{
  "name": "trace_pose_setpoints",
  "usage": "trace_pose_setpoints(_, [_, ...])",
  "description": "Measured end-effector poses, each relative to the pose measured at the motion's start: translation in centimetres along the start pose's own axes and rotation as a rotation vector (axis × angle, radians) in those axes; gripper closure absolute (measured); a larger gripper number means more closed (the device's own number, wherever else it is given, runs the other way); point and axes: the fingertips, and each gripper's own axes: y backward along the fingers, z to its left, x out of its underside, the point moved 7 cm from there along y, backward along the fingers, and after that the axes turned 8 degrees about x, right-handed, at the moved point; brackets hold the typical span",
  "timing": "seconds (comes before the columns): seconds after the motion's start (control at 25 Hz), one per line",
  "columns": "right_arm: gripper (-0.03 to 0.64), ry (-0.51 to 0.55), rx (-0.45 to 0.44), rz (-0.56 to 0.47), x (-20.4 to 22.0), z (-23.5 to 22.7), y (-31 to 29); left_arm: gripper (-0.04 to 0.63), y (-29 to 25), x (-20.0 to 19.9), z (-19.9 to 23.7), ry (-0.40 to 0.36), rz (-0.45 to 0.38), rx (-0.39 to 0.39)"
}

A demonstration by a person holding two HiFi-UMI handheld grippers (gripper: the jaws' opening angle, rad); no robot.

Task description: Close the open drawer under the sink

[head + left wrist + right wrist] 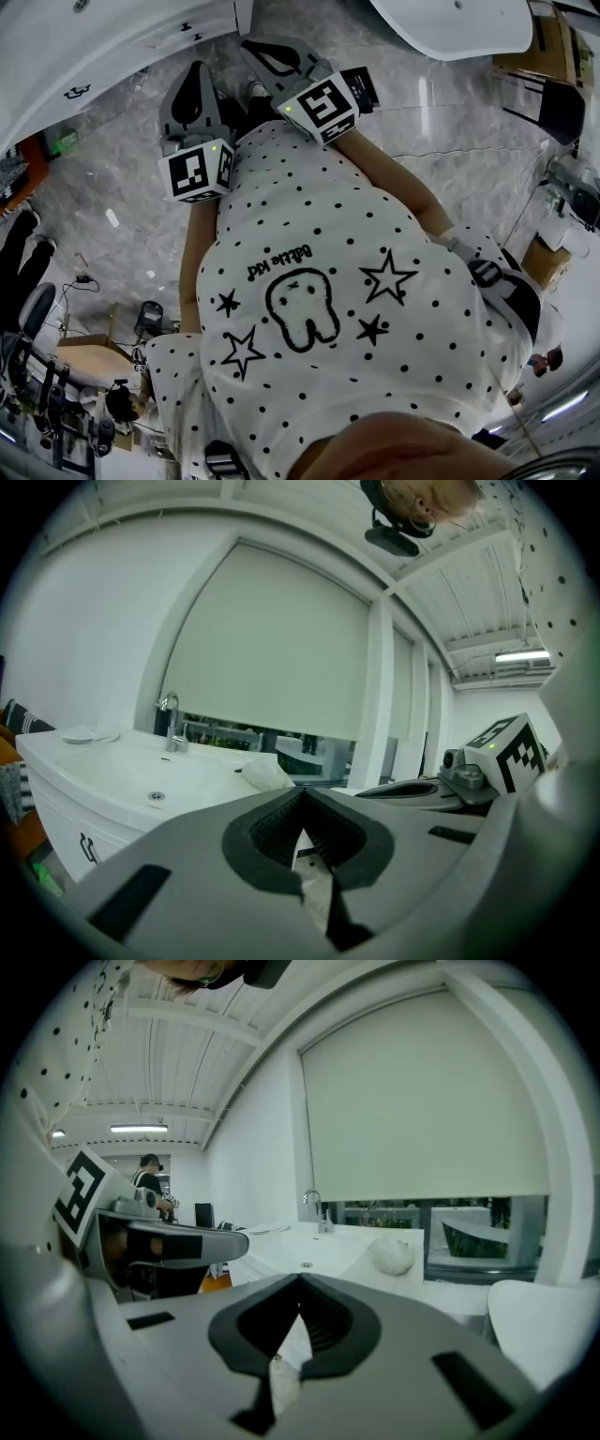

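1. The left gripper (302,797) is seen in its own view with both jaws brought fully together; nothing is held between the pads.
2. The right gripper (300,1285) is likewise seen with its jaws closed tip to tip, and no object is clamped.
3. In the head view both grippers are held side by side in front of the person's dotted shirt (328,281). The left gripper (199,75) is pointed at the top-left corner of the picture, and the right gripper (258,49) is set just beside it.
4. The white sink (122,771) is located ahead and to the left of the left gripper. A faucet (169,722) stands at its rear edge, and a crumpled white object (267,772) lies at its right end.
5. A white drawer front (75,841) with a dark handle is located under the sink's front edge, below and to the left of the closed left jaws and apart from them.
6. Whether this drawer is pulled out cannot be determined from any view.
7. From the right gripper view, the sink (309,1246) is seen beyond the jaw tips, well apart from them.
8. A marbled floor (112,187) is seen below both grippers.
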Motion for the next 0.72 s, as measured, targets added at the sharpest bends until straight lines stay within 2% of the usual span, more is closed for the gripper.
trace_pose_setpoints(0.72, [0.603,0.013,0.001,-0.01,-0.73,-0.92,-0.77,0.591,-0.96,-0.91,0.46,-0.012,-0.015,-0.001])
